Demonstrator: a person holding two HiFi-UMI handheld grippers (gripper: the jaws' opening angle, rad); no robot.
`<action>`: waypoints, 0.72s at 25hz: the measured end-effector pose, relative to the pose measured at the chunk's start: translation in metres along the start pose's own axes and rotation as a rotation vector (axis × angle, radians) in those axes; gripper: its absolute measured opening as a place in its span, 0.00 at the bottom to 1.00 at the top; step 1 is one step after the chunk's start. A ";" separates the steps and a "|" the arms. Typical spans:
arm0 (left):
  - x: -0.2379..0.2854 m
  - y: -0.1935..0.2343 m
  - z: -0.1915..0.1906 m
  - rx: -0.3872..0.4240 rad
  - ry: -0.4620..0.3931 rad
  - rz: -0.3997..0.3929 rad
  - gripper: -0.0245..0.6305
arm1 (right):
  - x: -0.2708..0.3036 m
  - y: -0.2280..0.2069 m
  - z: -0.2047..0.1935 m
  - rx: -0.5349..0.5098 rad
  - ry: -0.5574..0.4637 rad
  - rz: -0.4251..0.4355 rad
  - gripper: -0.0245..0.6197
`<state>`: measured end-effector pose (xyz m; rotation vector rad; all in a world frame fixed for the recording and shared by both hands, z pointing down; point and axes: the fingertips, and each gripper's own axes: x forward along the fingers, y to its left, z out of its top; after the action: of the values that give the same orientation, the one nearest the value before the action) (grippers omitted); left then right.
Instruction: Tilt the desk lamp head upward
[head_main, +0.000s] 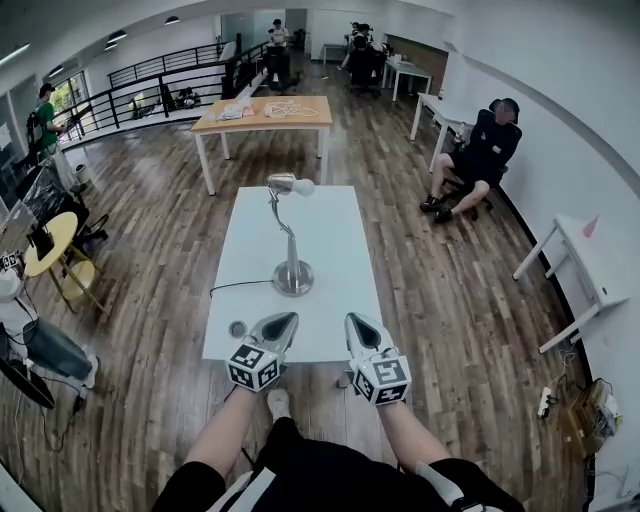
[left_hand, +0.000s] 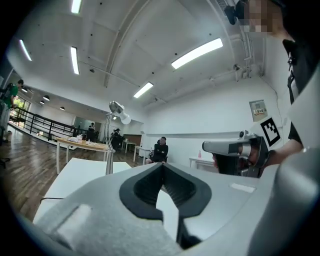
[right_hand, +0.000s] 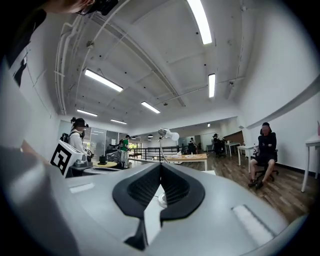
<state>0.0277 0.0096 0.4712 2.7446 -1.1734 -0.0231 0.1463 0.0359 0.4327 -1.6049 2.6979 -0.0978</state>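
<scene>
The silver desk lamp stands in the middle of a white table (head_main: 330, 230), with its round base (head_main: 293, 278) toward the near side and its head (head_main: 290, 184) drooping at the top of a bent stem. Both grippers hover at the table's near edge, short of the lamp. My left gripper (head_main: 291, 317) is shut and empty, and in the left gripper view (left_hand: 161, 166) the lamp head (left_hand: 119, 111) shows ahead at upper left. My right gripper (head_main: 353, 319) is shut and empty too; its own view (right_hand: 161, 165) has the lamp head (right_hand: 169, 134) straight ahead.
A black cable (head_main: 240, 285) runs from the lamp base to the table's left edge, and a small round object (head_main: 237, 328) lies at the near left corner. Beyond stands a wooden table (head_main: 265, 115). A person sits on a chair (head_main: 480, 160) at right, near white desks (head_main: 590, 270).
</scene>
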 end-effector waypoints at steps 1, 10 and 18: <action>-0.007 -0.006 0.003 0.001 -0.009 0.003 0.04 | -0.008 0.001 -0.002 0.012 0.000 0.003 0.05; -0.054 -0.005 0.033 0.036 -0.088 0.055 0.04 | -0.048 0.003 -0.002 0.049 -0.029 -0.012 0.05; -0.103 -0.001 0.021 0.037 -0.080 0.006 0.04 | -0.058 0.032 -0.029 0.062 0.007 -0.026 0.05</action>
<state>-0.0446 0.0810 0.4451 2.7968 -1.2137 -0.1123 0.1448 0.1037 0.4583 -1.6262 2.6515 -0.1857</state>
